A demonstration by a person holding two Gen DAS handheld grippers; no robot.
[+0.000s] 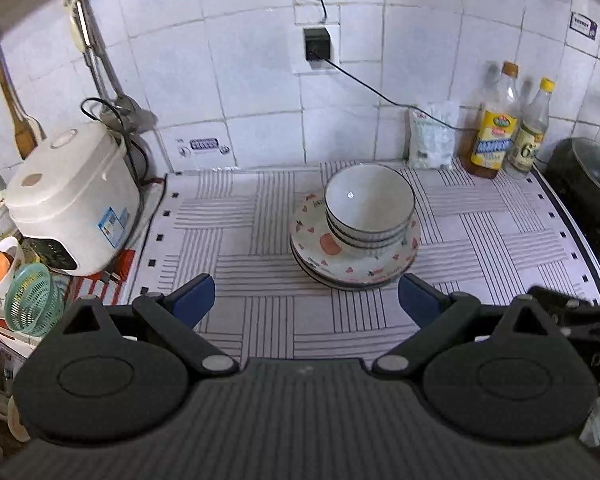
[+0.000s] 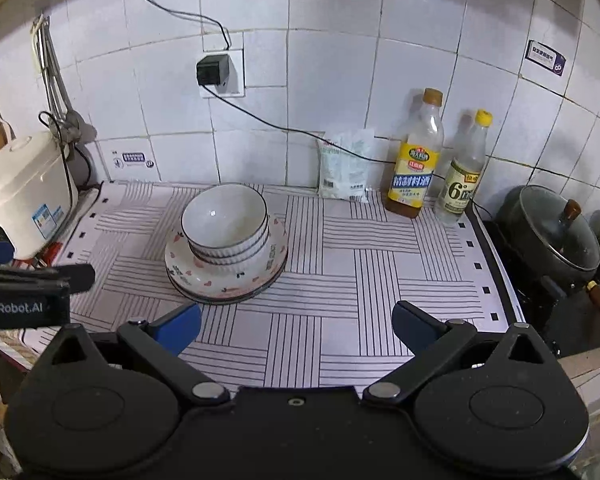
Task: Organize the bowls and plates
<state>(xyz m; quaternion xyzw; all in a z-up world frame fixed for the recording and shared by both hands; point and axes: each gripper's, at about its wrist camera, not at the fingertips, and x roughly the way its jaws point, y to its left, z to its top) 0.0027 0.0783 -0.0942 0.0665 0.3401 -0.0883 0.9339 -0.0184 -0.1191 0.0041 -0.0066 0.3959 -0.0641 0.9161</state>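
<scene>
The bowls point(image 1: 369, 210) sit nested in a stack on the plates point(image 1: 320, 254), just right of centre in the left wrist view and left of centre in the right wrist view. How many plates lie under the heart-patterned top one cannot be made out; only dark rims show beneath it. The nested bowls hide much of that plate's face.

The left claw point(image 1: 306, 302) stands wide open and holds nothing, its right blue pad near the plates' front edge but apart from it. The right claw point(image 2: 296, 326) is likewise spread wide and empty, over bare striped mat point(image 2: 340, 280) on the counter.

The rice cooker point(image 1: 70, 196) is cut off at the left edge in the right wrist view, and the dark pot point(image 2: 548, 232) at mid right sits beyond the mat's edge. Open mat lies on both sides of the stack; two bottles point(image 2: 414, 160) and a white bag point(image 2: 346, 166) line the tiled wall behind.
</scene>
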